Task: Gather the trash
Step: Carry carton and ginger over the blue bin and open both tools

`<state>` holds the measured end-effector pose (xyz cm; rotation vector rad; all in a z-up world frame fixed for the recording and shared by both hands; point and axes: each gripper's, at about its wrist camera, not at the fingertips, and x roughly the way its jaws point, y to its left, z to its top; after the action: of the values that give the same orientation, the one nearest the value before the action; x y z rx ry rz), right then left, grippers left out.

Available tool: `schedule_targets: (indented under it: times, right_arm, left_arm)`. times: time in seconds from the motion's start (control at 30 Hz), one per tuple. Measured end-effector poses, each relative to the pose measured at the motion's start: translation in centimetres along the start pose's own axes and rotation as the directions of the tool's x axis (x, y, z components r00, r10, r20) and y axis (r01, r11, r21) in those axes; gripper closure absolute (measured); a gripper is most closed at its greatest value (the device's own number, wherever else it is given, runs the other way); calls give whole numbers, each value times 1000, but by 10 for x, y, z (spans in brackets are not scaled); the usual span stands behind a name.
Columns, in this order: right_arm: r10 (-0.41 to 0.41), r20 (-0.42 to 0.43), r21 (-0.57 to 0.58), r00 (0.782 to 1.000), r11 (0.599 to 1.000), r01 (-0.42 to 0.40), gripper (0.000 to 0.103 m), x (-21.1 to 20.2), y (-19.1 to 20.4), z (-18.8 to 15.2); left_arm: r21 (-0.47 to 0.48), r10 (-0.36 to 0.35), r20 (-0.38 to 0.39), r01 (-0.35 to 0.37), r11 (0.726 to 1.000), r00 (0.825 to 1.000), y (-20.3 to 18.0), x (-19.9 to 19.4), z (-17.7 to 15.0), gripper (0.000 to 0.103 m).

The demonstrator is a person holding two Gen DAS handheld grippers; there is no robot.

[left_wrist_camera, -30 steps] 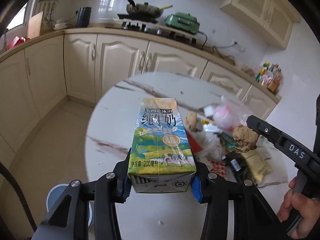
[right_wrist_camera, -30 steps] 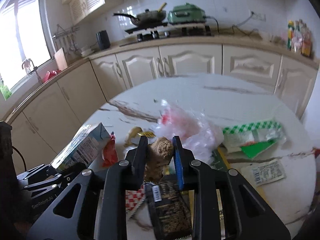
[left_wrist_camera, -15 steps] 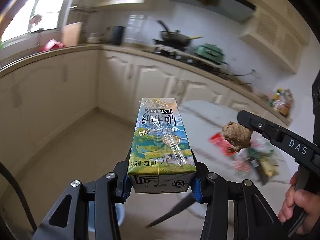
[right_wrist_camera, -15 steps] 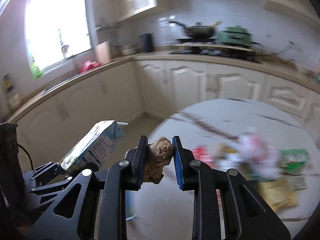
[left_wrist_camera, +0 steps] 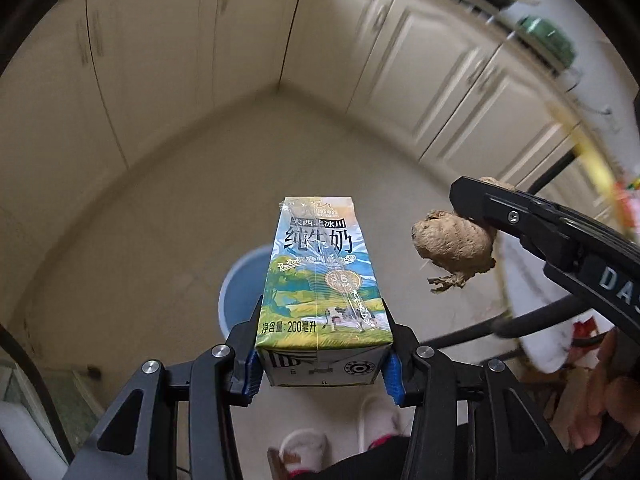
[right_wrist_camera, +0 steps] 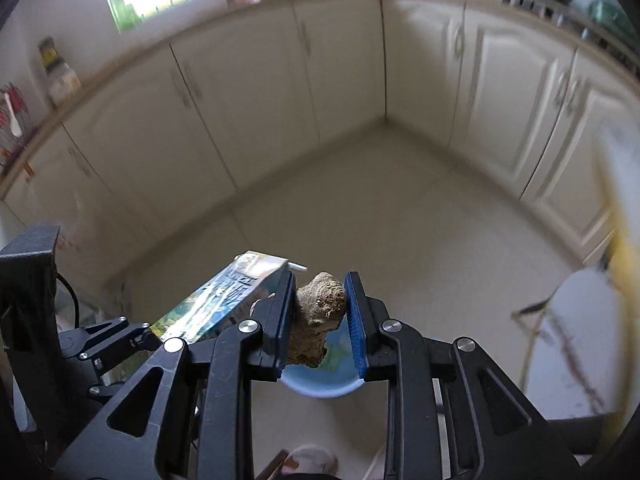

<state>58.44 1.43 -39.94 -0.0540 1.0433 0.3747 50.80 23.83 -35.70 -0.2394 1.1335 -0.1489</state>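
Both grippers loaded, hovering over the bin

Left gripper (left_wrist_camera: pixel 322 364) pinches a milk carton (left_wrist_camera: pixel 322 280) by its base; right gripper (right_wrist_camera: pixel 320 316) is clamped on a ginger root (right_wrist_camera: pixel 318 312). Blue bin (left_wrist_camera: pixel 240 292) below, probably open-topped.

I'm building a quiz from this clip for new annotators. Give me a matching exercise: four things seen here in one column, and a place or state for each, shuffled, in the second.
Things:
1. milk carton
2. ginger root
3. blue bin
4. slippered foot

Places or states:
A. on the floor below both held items
B. clamped in the left hand-held gripper
C. at the bottom edge of the view
D. clamped in the right hand-held gripper

Pairs: 1-B, 2-D, 3-A, 4-C
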Motion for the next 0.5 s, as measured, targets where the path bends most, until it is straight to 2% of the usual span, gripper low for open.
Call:
schedule_targets:
  times: [0.2,0.33,0.5]
  right_arm:
    - [22,-146,67,989,998,-12,79,81,-20,-15]
    - [41,-202,100,979,995,-21,79,112,-33,-22]
    - [64,-228,107,972,993,-41,78,134,-32,-22]
  left_arm:
    - [-54,29,-155,-38,998,988,31,61,7,58]
    - [-72,58,-180,-72,995,982,48,73,21,50]
    - [-95,64,-183,-82,992,981,42,77,32,49]
